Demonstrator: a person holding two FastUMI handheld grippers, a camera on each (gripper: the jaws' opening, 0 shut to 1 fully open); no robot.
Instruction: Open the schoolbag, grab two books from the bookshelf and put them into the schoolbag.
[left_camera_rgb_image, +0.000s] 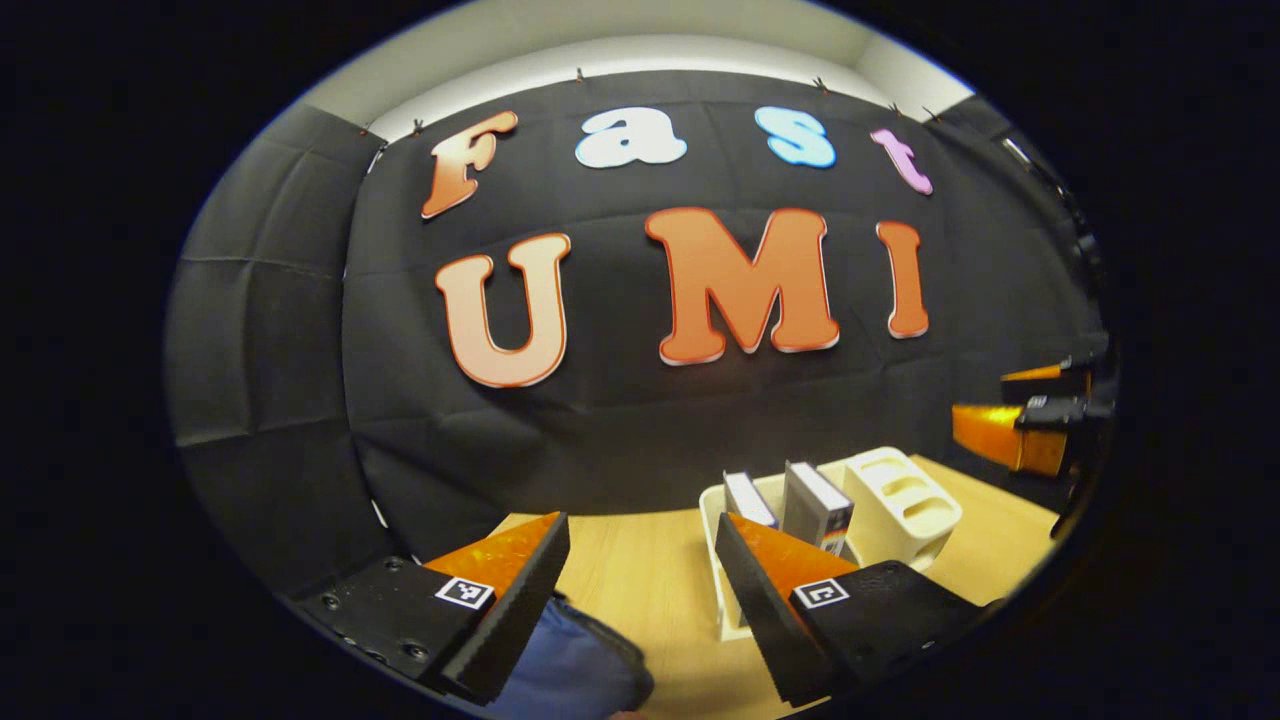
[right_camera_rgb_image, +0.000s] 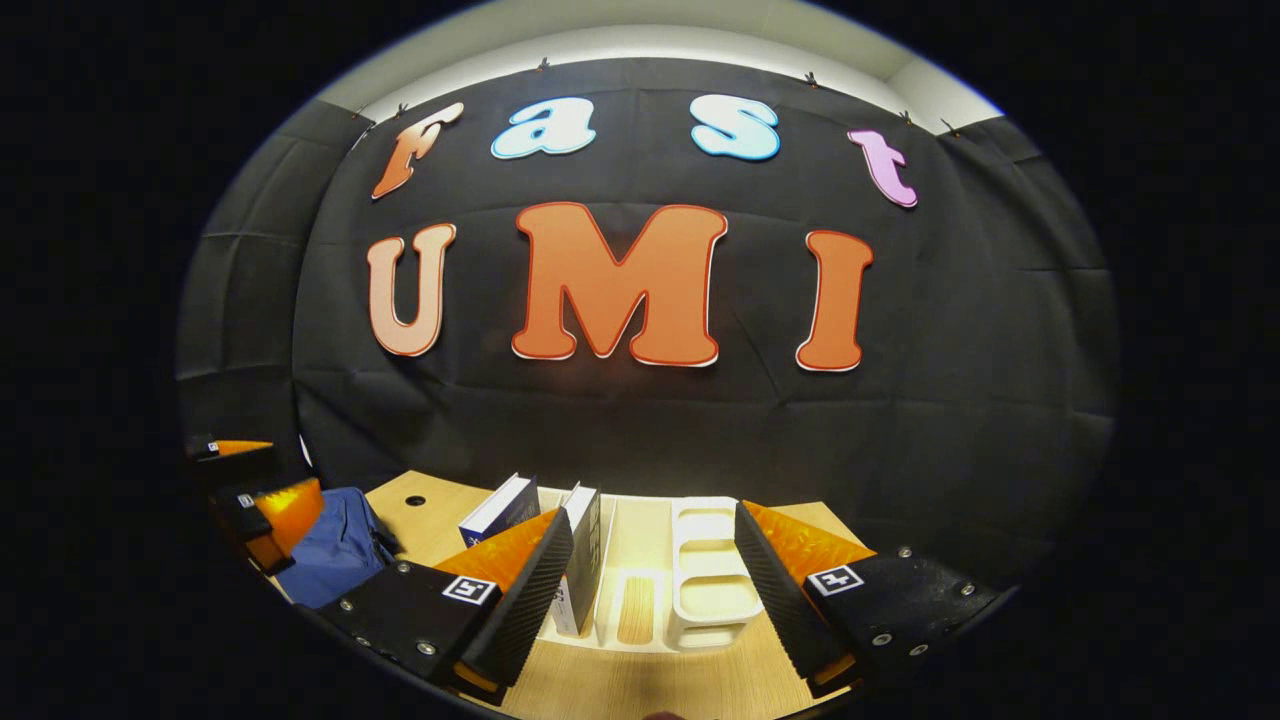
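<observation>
Right tongs (right_camera_rgb_image: 650, 580) agape before bookshelf (right_camera_rgb_image: 700, 590), books (right_camera_rgb_image: 578, 560).

This is a staged recording booth, not a lived-in room: black cloth (right_camera_rgb_image: 700, 420) hangs pinned as the back and side walls under a plain pale ceiling (right_camera_rgb_image: 640, 45), and a bare light-wood worktop (left_camera_rgb_image: 640, 570) carries a white desktop bookshelf (right_camera_rgb_image: 705, 580).

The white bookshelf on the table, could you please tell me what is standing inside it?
Two books stand tilted in the left slots of the bookshelf; its right compartments look empty. The lower part of the nearer book is hidden behind the right hand-held gripper.
</observation>
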